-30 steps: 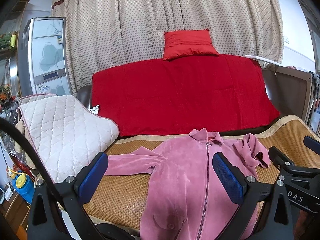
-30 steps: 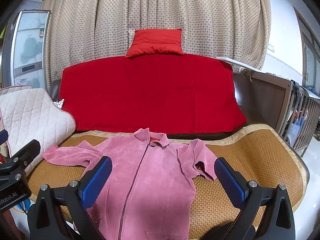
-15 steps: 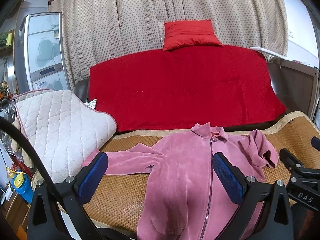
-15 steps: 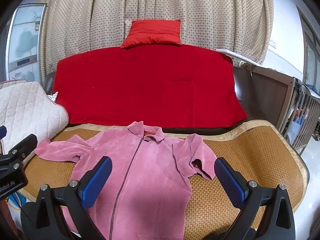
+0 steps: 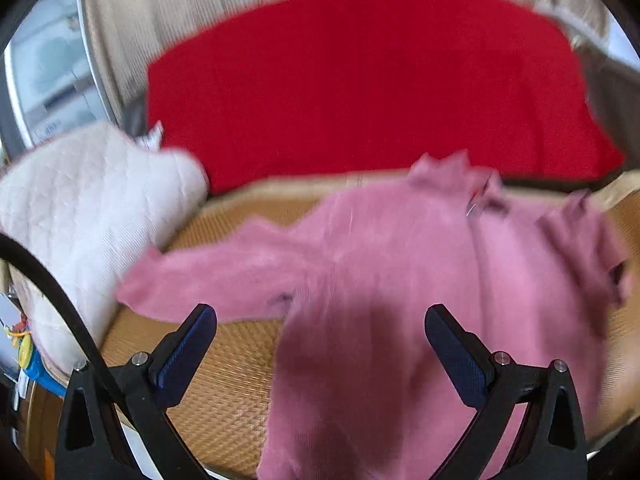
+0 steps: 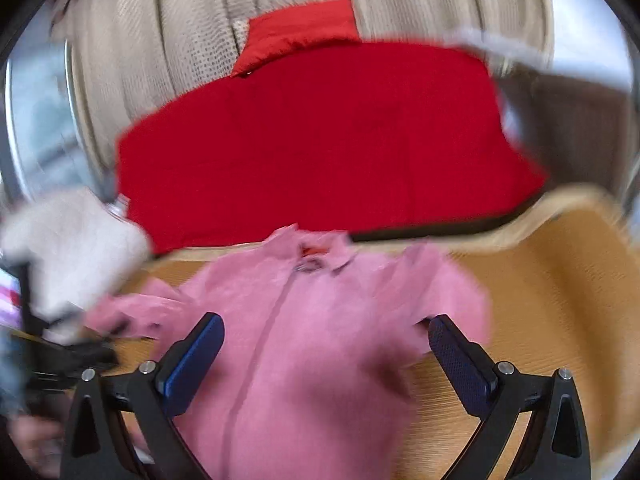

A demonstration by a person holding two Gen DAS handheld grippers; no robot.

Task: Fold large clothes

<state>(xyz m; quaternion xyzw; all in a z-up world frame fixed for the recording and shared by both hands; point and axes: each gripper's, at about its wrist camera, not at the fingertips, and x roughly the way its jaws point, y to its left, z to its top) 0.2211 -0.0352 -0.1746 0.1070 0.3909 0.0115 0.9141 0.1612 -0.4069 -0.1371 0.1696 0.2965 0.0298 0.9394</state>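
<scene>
A pink zip-front jacket [image 5: 400, 256] lies front up on a woven bamboo mat [image 5: 224, 376], collar toward the sofa back. Its left sleeve [image 5: 208, 280] stretches out flat; its right sleeve [image 6: 452, 280] is bunched up. My left gripper [image 5: 320, 344] is open and empty, hovering over the jacket's left side below the armpit. My right gripper [image 6: 326, 348] is open and empty over the jacket's [image 6: 304, 344] chest, its right finger [image 6: 460, 364] near the bunched sleeve. Both views are motion-blurred.
A red blanket [image 5: 360, 92] covers the sofa back, with a red cushion [image 6: 300, 32] on top. A white quilted pad [image 5: 80, 208] lies left of the mat. Dotted curtains [image 6: 160, 60] hang behind. The left gripper's body [image 6: 52, 360] shows at the right view's left edge.
Both grippers have moved forward and down toward the jacket, which now looks much larger. Both stay open. The jacket has not moved.
</scene>
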